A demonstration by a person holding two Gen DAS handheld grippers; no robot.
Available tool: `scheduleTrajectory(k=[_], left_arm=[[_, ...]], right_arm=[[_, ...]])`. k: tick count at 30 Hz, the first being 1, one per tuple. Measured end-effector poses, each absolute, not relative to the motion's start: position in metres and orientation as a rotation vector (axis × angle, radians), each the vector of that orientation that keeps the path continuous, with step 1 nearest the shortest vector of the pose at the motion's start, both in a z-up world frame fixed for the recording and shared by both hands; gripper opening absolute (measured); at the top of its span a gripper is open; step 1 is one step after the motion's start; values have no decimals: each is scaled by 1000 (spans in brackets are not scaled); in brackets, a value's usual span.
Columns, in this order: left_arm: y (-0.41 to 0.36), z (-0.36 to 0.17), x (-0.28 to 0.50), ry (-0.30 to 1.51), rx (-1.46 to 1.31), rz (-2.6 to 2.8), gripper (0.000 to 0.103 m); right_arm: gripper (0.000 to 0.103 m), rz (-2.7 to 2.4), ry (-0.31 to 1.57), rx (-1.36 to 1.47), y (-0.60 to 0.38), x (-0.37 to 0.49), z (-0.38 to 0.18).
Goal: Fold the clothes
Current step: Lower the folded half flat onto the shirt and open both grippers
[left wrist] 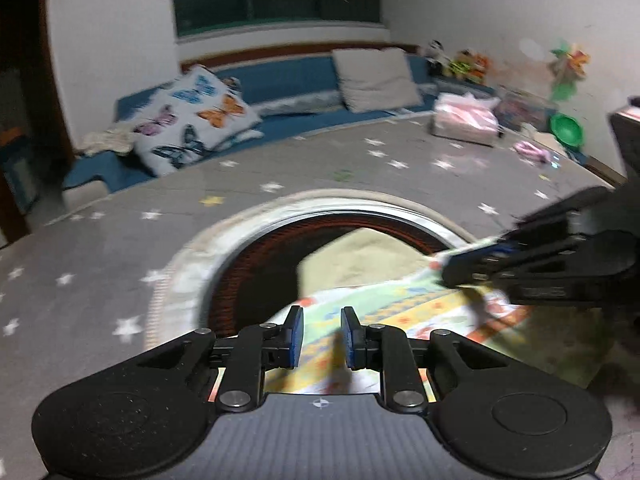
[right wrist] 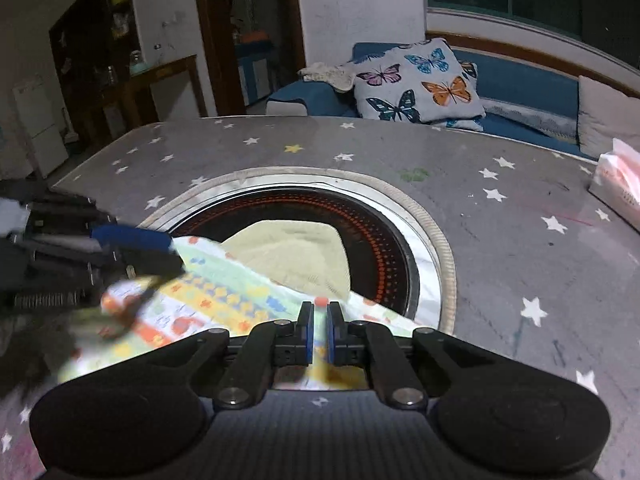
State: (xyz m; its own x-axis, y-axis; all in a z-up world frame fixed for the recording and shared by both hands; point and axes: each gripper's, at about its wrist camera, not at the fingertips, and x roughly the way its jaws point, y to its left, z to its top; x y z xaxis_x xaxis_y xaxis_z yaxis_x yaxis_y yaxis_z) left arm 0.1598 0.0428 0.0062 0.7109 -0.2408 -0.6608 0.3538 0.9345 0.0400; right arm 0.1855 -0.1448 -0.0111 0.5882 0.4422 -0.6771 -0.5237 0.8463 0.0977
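A brightly patterned garment (left wrist: 400,304) (right wrist: 224,292) lies on the grey star-print table (left wrist: 280,160) (right wrist: 520,220), partly over a round red-ringed recess (left wrist: 256,248) (right wrist: 400,240). Its pale yellow inner side (left wrist: 368,256) (right wrist: 292,248) shows toward the recess. My right gripper (right wrist: 320,308) is shut on the garment's near edge, with cloth running between the blue pads; in the left wrist view the right gripper (left wrist: 444,270) comes in from the right. My left gripper (left wrist: 322,314) stands open, its pads apart above the cloth. In the right wrist view the left gripper (right wrist: 176,254) is blurred at the garment's left corner.
A butterfly pillow (left wrist: 192,120) (right wrist: 420,80) and a beige cushion (left wrist: 376,78) rest on the blue sofa (left wrist: 288,76) behind the table. A pink tissue pack (left wrist: 466,118) (right wrist: 618,180) and a green bowl (left wrist: 566,128) sit at the table's far right.
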Motion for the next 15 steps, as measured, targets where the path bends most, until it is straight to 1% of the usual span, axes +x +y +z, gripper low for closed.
scheduleTrajectory(k=[6, 11, 15], left_arm=[[31, -6, 180, 742, 172, -347, 22], [31, -9, 180, 739, 186, -352, 22], [29, -10, 178, 730, 195, -341, 22]], right_arm=[[6, 559, 754, -104, -146, 193, -8], [8, 672, 722, -195, -137, 159, 8], [8, 772, 722, -279, -124, 124, 6]])
